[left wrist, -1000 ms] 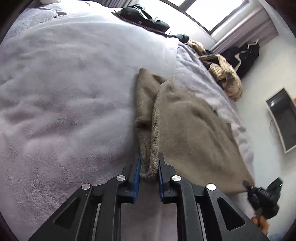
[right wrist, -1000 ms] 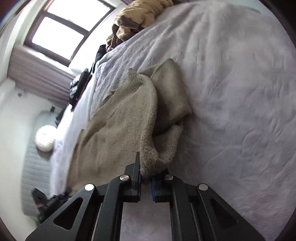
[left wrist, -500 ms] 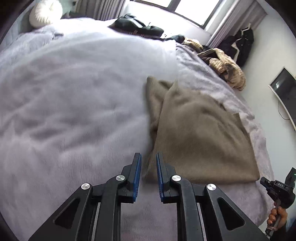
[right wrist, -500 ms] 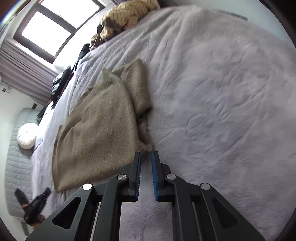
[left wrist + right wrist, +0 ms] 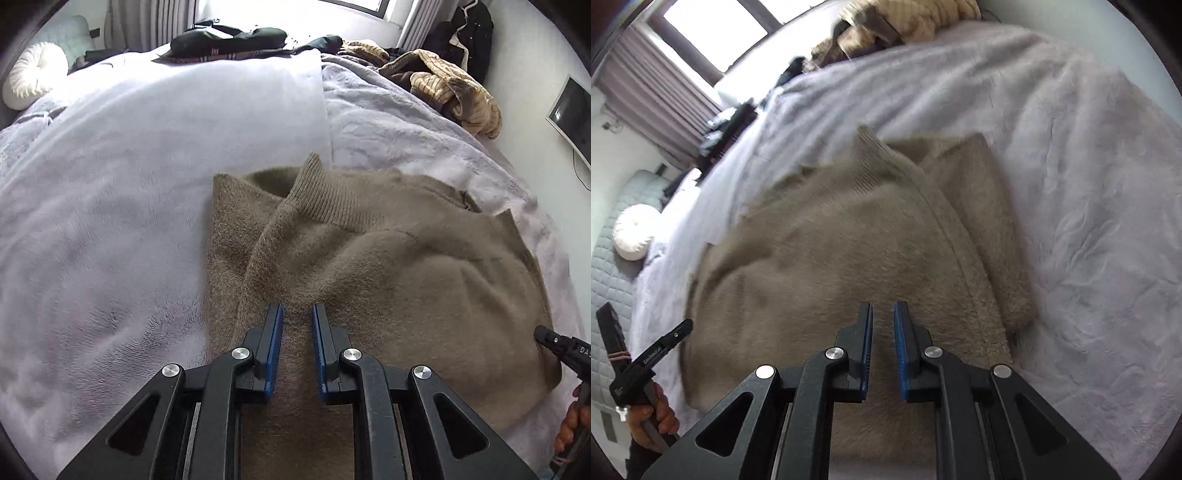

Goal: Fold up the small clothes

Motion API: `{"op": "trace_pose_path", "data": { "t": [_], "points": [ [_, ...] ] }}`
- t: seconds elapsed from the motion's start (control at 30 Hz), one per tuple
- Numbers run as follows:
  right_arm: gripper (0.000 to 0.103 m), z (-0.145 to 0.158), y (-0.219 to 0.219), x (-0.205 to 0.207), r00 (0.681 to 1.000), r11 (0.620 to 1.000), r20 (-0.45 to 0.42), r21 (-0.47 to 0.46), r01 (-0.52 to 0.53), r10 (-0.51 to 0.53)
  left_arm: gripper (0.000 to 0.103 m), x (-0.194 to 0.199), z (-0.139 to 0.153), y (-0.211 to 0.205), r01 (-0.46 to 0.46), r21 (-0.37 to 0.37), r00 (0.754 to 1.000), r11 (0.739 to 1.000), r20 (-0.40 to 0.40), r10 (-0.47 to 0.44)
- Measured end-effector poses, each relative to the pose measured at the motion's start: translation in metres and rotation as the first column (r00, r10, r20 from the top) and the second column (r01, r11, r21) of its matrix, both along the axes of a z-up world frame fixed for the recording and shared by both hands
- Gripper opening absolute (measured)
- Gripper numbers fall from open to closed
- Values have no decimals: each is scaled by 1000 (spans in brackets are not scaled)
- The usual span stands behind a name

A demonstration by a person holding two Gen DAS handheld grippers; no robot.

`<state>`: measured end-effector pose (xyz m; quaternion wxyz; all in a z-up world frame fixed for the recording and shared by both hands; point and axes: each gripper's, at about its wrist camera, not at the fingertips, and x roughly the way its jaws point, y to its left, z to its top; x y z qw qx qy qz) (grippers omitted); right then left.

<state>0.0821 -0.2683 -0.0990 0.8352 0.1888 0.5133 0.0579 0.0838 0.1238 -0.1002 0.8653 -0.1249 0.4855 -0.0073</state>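
A taupe knitted sweater [image 5: 388, 258] lies partly folded on the pale lilac bed cover [image 5: 92, 221], with a ribbed cuff sticking up at its far edge. It also shows in the right wrist view [image 5: 831, 258], one side folded over. My left gripper [image 5: 297, 314] hovers over the sweater's near part, jaws slightly apart and empty. My right gripper [image 5: 882, 314] hovers over the sweater's near edge, jaws slightly apart and empty. Each gripper shows in the other's view, at the right edge [image 5: 561, 347] and the lower left [image 5: 646, 362].
A heap of tan striped clothes [image 5: 454, 88] lies at the bed's far right. Dark clothes [image 5: 229, 38] lie at the far edge under the window. A white round cushion [image 5: 31, 79] sits at the far left. A wall screen [image 5: 572, 114] is at right.
Both grippers let go of the sweater's corners, which dropped flat onto the bed. Both then moved forward over the sweater, jaws slightly apart.
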Motion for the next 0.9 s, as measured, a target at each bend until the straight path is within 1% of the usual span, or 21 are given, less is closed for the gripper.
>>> {"op": "trace_pose_path", "data": {
  "t": [0.03, 0.1, 0.13, 0.2, 0.23, 0.27, 0.33, 0.57, 0.7, 0.73, 0.77, 0.8, 0.83, 0.87, 0.9],
  "points": [
    [8, -3, -3, -2, 1000, 1000, 7, 7, 0, 0, 18, -2, 0, 2, 1, -14, 1000, 1000, 9, -1],
    [8, -3, -9, -7, 1000, 1000, 19, -1, -8, 8, 18, -7, 2, 5, 5, -23, 1000, 1000, 10, -5],
    [8, -2, -11, -10, 1000, 1000, 20, -15, -9, 10, 18, -10, 3, 6, 7, -19, 1000, 1000, 9, -7],
    [8, 1, -14, -14, 1000, 1000, 15, -14, -5, 5, 18, -16, 8, 4, 15, -6, 1000, 1000, 12, -14],
    [8, 3, -16, -17, 1000, 1000, 12, -9, -1, 1, 18, -20, 10, 4, 17, -2, 1000, 1000, 14, -17],
    [12, 6, -18, -21, 1000, 1000, 9, -3, 1, -1, 18, -26, 13, 2, 22, 4, 1000, 1000, 21, -22],
    [13, 11, -18, -30, 1000, 1000, 1, -4, -3, 3, 18, -35, 18, 1, 22, 1, 999, 1000, 27, -22],
    [13, 26, 2, -69, 998, 998, -11, -10, -59, 59, 18, -81, 32, -3, 4, -53, 999, 999, 41, -2],
    [13, 31, 18, -96, 995, 995, -7, -19, -96, 96, 19, -104, 30, -4, -7, -70, 1000, 998, 19, 9],
    [13, 32, 22, -101, 994, 994, -7, -23, -106, 106, 36, -108, 29, -5, -10, -67, 1000, 998, 10, 10],
    [13, 33, 26, -106, 993, 993, -8, -26, -116, 116, 79, -112, 28, -5, -17, -56, 1000, 998, 0, 17],
    [13, 33, 29, -110, 992, 992, -9, -30, -124, 124, 94, -120, 28, -5, -39, -36, 999, 999, 3, 39],
    [13, 33, 32, -115, 992, 991, -11, -31, -130, 130, 100, -124, 30, -5, -47, -26, 999, 999, 19, 48],
    [13, 33, 34, -118, 991, 991, -10, -27, -134, 133, 100, -131, 33, -7, -48, -8, 998, 999, 37, 48],
    [14, 34, 36, -122, 990, 990, -9, -23, -138, 138, 101, -135, 34, -8, -47, 7, 998, 999, 35, 47]
  ]
}}
